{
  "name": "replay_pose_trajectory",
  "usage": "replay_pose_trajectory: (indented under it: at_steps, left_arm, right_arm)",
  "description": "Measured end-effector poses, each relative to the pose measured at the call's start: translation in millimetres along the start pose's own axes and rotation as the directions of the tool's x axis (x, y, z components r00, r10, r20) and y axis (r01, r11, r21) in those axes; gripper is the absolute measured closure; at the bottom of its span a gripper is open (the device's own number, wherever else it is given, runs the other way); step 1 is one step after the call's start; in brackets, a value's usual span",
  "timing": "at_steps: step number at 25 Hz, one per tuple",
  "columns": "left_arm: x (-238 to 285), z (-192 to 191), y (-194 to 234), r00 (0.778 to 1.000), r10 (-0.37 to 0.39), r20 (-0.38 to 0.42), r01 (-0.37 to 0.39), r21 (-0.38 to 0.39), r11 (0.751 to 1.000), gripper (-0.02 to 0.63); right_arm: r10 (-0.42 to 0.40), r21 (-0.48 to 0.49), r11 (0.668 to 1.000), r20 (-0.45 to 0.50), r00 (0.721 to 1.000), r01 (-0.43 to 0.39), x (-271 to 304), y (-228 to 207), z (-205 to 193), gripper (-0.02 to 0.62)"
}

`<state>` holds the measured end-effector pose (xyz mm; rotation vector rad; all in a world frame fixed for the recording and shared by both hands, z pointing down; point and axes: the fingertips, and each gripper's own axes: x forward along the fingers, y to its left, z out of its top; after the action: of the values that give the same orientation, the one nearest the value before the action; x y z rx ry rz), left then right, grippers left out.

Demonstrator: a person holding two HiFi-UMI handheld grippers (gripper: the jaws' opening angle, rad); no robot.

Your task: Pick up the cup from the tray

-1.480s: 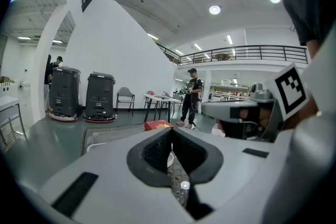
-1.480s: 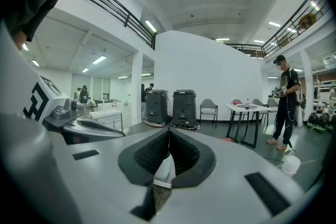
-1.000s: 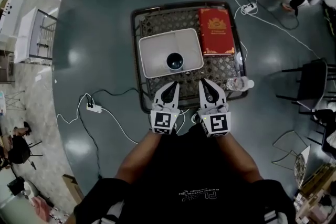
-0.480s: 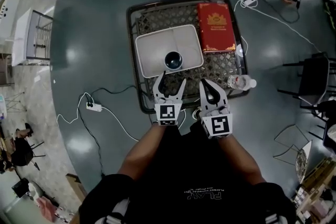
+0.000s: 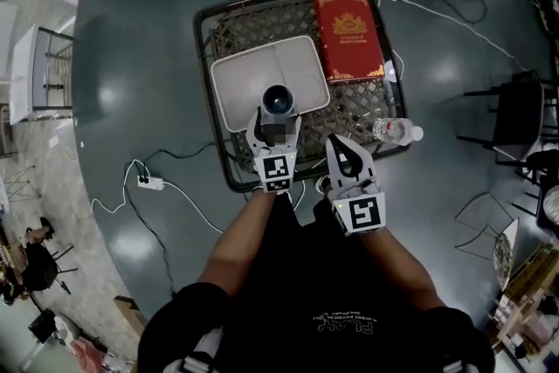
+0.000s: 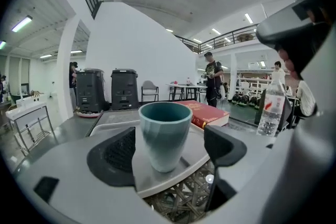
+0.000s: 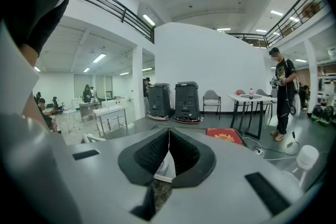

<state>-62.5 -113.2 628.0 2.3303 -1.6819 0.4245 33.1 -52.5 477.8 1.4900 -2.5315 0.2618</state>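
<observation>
A teal cup [image 5: 279, 100] stands upright at the near edge of the white tray [image 5: 240, 79]. My left gripper [image 5: 278, 120] reaches over that edge with its jaws opening, one on each side of the cup. In the left gripper view the cup [image 6: 164, 134] sits between the two black pads [image 6: 118, 150] with a small gap on both sides. The tray [image 6: 197, 150] runs under the jaws. My right gripper [image 5: 343, 155] hovers at the table's near edge with its jaws shut and nothing in them; the right gripper view shows its pads [image 7: 185, 153] meeting.
The tray lies on a square wicker table [image 5: 354, 107]. A red book [image 5: 349, 39] lies right of the tray and a plastic bottle [image 5: 395, 131] at the near right corner. A power strip [image 5: 150, 183] and cables are on the floor; a black chair [image 5: 515, 122] is at right.
The left gripper has moved forward from the table's near edge to the cup, and its jaws have gone from shut to wide apart around it. The right gripper has hardly moved.
</observation>
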Motion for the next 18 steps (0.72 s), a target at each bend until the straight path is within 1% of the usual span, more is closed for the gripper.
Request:
replay_pose_trajectory:
  at_steps: [4, 8, 13, 18]
  left_arm:
    - [17.2, -8.3, -1.8, 1.0, 0.007, -0.02, -0.007, 0.024, 1.0, 0.21]
    - [29.4, -9.2, 0.3, 1.0, 0.008, -0.014, -0.008, 0.022, 1.0, 0.21]
    - [41.7, -7.3, 4.6, 1.0, 0.01, -0.012, -0.01, 0.032, 0.999, 0.21]
    - [51.6, -6.7, 5.1, 1.0, -0.013, -0.014, 0.014, 0.048, 0.999, 0.21]
  right_arm:
    - [-0.014, 0.022, 1.0, -0.011, 1.0, 0.014, -4.8, -4.2, -2.7, 0.586]
    - [-0.018, 0.003, 1.0, -0.021, 1.0, 0.018, -7.1, -6.1, -5.9, 0.586]
    - [-0.018, 0.008, 1.0, -0.031, 0.999, 0.018, -7.5, -7.3, -11.7, 0.586]
    - [-0.016, 0.007, 1.0, -0.036, 0.999, 0.016, -4.2, -8.0, -12.8, 0.586]
